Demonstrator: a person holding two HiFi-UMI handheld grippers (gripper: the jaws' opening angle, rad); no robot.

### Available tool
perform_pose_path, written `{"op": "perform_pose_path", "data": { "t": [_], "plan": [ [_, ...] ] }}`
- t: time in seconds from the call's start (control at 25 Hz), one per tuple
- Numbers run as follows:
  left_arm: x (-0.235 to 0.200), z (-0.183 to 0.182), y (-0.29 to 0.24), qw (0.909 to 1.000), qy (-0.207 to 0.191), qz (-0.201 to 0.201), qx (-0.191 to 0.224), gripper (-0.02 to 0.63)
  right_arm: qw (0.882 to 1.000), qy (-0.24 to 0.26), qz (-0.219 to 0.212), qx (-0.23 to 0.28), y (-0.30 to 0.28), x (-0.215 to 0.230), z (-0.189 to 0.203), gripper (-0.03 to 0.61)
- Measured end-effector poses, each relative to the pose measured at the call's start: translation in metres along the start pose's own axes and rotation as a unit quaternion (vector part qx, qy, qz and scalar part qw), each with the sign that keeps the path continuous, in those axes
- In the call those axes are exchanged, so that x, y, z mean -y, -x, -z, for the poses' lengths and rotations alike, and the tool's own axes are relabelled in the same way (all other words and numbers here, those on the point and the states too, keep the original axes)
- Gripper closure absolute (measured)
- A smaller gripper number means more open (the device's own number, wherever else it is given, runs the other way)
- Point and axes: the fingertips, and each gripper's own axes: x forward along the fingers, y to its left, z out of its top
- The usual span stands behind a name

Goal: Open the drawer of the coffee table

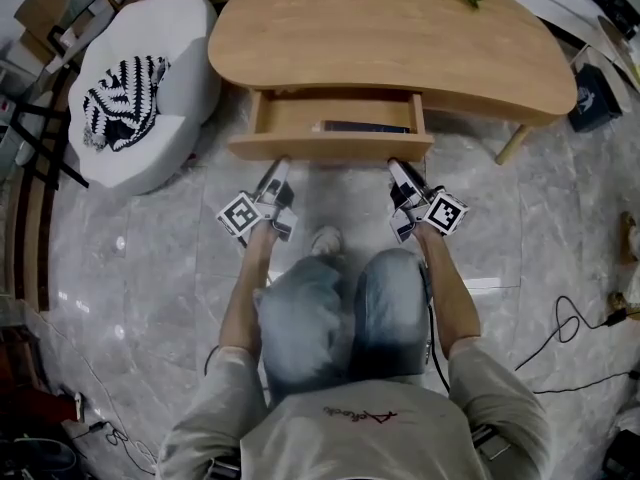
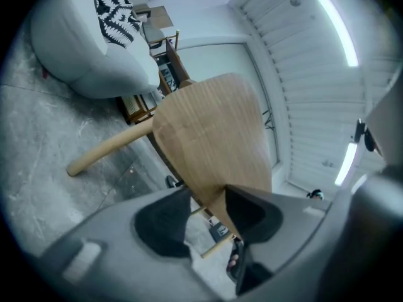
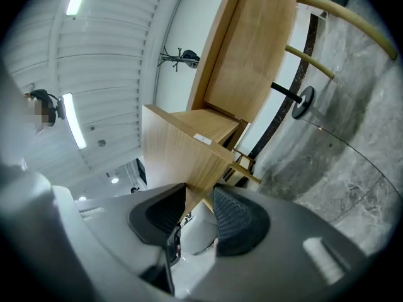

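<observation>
The light wood coffee table (image 1: 390,38) stands ahead of me with its drawer pulled out. The drawer front (image 1: 330,148) faces me, and a flat dark thing (image 1: 360,126) lies inside. My left gripper (image 1: 278,166) reaches the left part of the front's lower edge, and my right gripper (image 1: 396,168) the right part. In the left gripper view the drawer front (image 2: 208,137) runs down between the jaws of the left gripper (image 2: 211,216), against the right pad. The right gripper view has the drawer front (image 3: 176,150) wedged between the pads of the right gripper (image 3: 200,209).
A white pouf (image 1: 180,48) with a black-and-white striped cloth (image 1: 122,98) stands left of the table. A table leg (image 1: 513,145) slants down at the right, near a dark blue box (image 1: 598,93). A cable (image 1: 570,318) lies on the marble floor. My knees (image 1: 340,308) are just behind the grippers.
</observation>
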Motion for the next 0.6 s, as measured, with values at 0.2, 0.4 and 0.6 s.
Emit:
{"op": "perform_pose_path", "data": {
  "t": [0.2, 0.4, 0.6],
  "plan": [
    [-0.005, 0.005, 0.002, 0.9993, -0.03, -0.02, -0.013, 0.446, 0.998, 0.035, 0.049, -0.029, 0.004, 0.012, 0.009, 0.446],
    [-0.013, 0.008, 0.012, 0.9916, -0.113, -0.051, -0.038, 0.536, 0.991, 0.087, 0.085, -0.053, 0.014, 0.017, 0.015, 0.503],
    [-0.008, 0.018, 0.02, 0.97, -0.215, -0.079, -0.081, 0.614, 0.974, 0.167, 0.122, -0.093, 0.029, 0.02, 0.024, 0.559]
  ]
}}
